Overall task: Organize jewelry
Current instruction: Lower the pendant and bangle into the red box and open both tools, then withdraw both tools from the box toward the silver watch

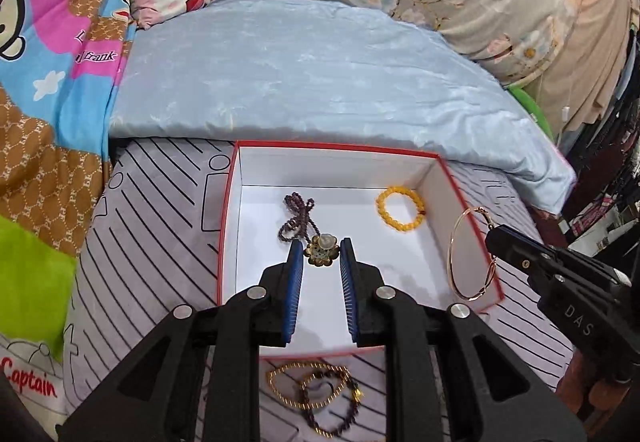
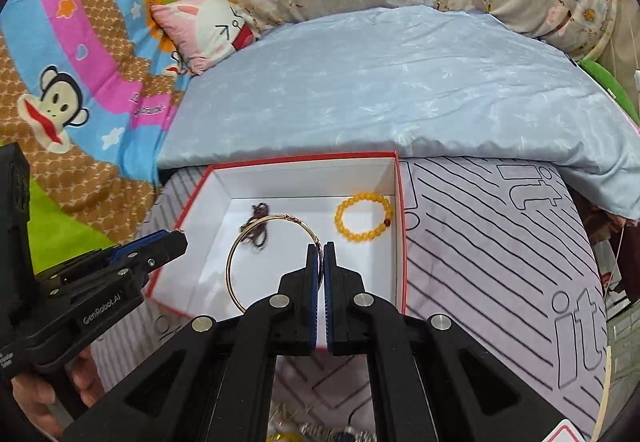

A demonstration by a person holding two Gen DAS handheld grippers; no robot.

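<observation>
Right gripper (image 2: 321, 247) has its fingers clamped on a thin gold bangle (image 2: 256, 238), hanging above the red-rimmed box (image 2: 400, 226). Rigid, light, slick wire: a rim pinch will likely pivot. Left gripper (image 1: 320, 248) fingers part-open; flower pendant (image 1: 322, 250) shows between them, grip unclear. Yellow bead bracelet (image 2: 362, 216) at box's 1 o'clock.
</observation>
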